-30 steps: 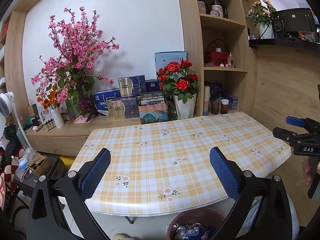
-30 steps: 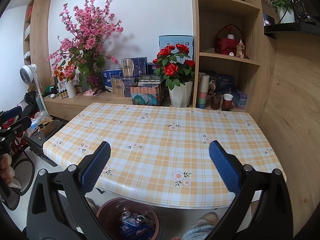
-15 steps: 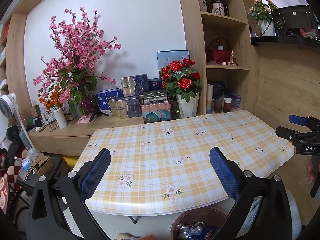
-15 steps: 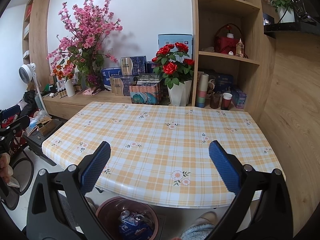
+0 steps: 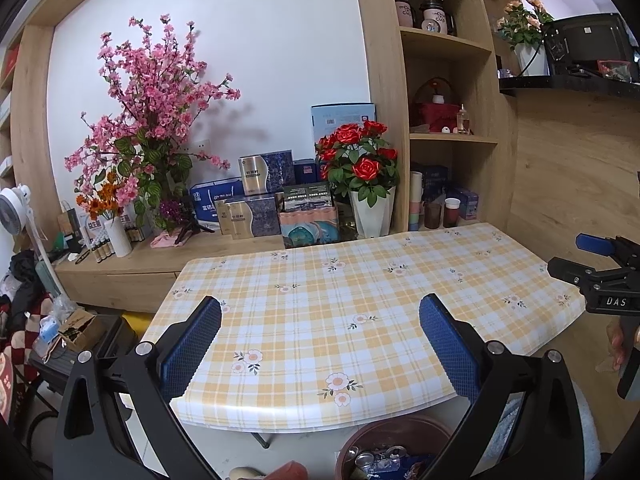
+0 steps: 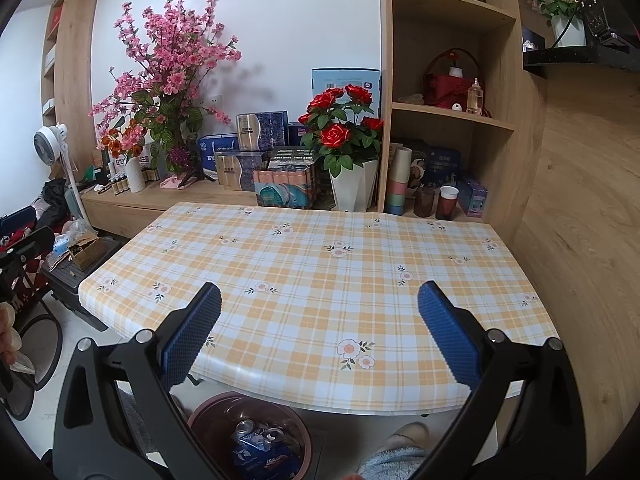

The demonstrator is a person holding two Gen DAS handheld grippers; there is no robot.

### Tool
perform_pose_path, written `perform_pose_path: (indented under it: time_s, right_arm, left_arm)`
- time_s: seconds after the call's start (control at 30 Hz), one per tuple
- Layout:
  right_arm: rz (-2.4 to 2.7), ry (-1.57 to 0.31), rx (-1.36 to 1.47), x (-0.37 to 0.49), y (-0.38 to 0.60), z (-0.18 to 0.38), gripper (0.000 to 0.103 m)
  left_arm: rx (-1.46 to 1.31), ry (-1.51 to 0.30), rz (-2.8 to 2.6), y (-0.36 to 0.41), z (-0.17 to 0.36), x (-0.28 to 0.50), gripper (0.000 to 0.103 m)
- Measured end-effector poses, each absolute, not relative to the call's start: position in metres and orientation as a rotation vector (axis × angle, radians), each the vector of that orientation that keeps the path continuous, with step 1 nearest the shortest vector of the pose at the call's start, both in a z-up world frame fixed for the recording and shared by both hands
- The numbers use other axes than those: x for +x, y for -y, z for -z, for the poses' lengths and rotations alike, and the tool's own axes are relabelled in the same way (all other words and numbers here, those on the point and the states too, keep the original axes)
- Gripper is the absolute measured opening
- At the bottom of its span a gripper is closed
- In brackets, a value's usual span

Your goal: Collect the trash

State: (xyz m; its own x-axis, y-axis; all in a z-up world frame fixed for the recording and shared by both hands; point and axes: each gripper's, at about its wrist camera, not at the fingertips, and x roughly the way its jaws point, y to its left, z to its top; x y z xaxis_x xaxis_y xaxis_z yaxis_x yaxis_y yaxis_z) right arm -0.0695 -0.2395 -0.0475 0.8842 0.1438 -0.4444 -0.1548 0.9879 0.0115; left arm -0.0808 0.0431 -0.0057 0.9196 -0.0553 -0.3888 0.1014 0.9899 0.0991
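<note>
A: Where is the trash shown?
B: Crushed cans [image 6: 256, 430] and a blue wrapper [image 6: 262, 454] are held in the brown bin [image 6: 208, 416] under the checked table [image 6: 320, 264].
A: And the claws?
B: Left gripper [image 5: 320, 340] and right gripper [image 6: 319, 334] are spread wide, empty. "DAS" is printed on the right gripper; "cup" is read on shelf jars [image 5: 404, 10].

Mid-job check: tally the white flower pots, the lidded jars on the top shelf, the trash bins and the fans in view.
White flower pots: 3: rose pot, slim vase, high-shelf pot
Lidded jars: 2: left jar, right jar
Trash bin: 1
Fan: 1
Total: 7
</note>
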Motion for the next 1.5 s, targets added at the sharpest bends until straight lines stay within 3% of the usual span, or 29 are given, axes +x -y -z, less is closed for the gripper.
perform_pose_path:
  time_s: [1.5]
  right_arm:
    - [-0.158, -0.485, -0.03, -0.07, 0.232, 0.053, 0.097]
  left_arm:
    - [0.14, -0.41, 0.06, -0.043, 0.013, -0.081, 0.097]
